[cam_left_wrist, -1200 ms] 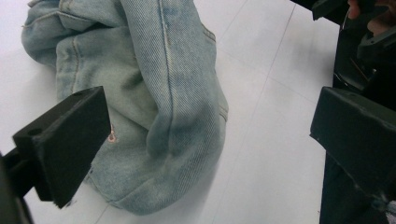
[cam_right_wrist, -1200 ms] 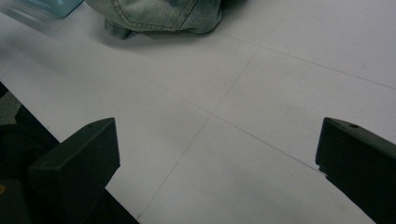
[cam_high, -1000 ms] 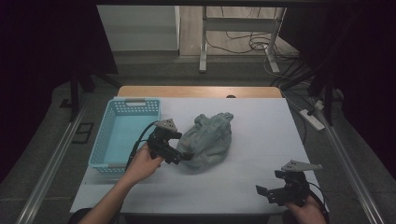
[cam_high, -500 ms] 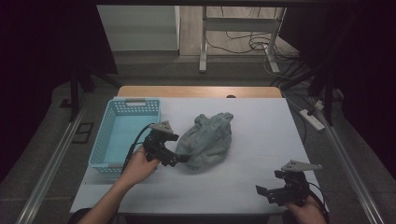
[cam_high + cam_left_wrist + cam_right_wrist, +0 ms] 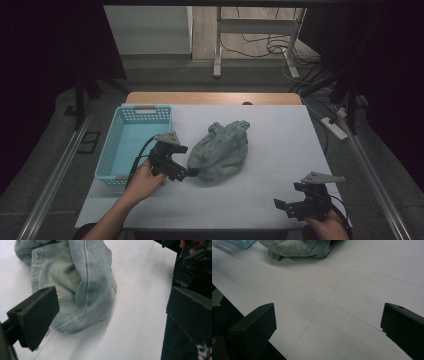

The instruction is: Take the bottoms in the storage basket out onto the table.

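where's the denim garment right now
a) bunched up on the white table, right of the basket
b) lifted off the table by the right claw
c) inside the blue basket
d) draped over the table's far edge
a: the denim garment lies bunched on the white table, right of the blue basket, with the open left claw at its near edge.

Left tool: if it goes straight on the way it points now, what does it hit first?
Probably the jeans. The left tool is open and aimed at their near edge, which lies between its jaws just ahead. Whether it already touches the cloth is unclear.
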Action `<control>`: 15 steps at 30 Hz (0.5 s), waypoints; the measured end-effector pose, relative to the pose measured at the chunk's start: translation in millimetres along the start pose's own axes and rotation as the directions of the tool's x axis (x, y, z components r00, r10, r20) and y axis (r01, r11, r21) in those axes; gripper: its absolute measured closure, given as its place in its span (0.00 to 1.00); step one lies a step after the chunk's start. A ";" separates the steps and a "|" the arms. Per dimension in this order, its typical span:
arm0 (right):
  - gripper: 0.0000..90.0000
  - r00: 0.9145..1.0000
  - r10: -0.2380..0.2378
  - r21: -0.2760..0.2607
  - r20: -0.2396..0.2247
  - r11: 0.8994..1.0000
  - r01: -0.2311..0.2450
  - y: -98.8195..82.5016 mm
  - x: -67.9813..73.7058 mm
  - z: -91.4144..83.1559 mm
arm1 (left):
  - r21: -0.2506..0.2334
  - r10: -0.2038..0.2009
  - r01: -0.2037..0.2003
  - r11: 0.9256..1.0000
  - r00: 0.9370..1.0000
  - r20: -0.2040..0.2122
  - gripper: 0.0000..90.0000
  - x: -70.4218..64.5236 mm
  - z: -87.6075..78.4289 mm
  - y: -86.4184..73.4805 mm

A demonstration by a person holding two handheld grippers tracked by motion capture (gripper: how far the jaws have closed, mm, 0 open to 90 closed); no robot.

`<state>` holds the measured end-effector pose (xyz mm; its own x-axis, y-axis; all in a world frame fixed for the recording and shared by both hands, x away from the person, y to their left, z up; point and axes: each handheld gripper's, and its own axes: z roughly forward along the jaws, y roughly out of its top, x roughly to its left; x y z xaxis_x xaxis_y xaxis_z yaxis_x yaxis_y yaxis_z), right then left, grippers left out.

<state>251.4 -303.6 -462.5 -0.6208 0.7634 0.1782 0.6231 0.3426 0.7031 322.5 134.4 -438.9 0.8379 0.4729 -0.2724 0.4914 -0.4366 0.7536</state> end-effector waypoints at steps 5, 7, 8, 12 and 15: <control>0.00 1.000 -0.003 0.002 0.004 1.000 0.003 0.2 0.7 0.5 | -0.014 -0.014 0.014 1.000 1.000 0.006 0.00 -0.8 -3.5 -3.6; 0.00 1.000 -0.008 0.004 0.008 1.000 0.008 0.2 1.0 0.7 | -0.016 -0.016 0.016 1.000 1.000 0.005 0.00 -1.4 -4.9 -4.7; 0.00 1.000 -0.011 0.006 0.009 1.000 0.011 0.3 1.2 0.8 | -0.018 -0.017 0.017 1.000 1.000 0.006 0.00 -1.7 -5.6 -5.2; 0.00 1.000 -0.013 0.006 0.012 1.000 0.013 0.3 1.8 1.2 | -0.023 -0.022 0.022 0.999 1.000 0.003 0.00 -3.2 -8.5 -7.8; 0.00 1.000 -0.013 0.007 0.013 1.000 0.013 0.3 1.9 1.3 | -0.024 -0.027 0.027 0.999 1.000 0.001 0.00 -4.1 -10.5 -10.6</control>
<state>251.1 -301.4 -462.8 -0.6230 0.7657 0.1600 0.6179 0.3563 0.7009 311.4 145.2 -439.5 0.8245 0.4836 -0.2938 0.5083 -0.4049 0.7600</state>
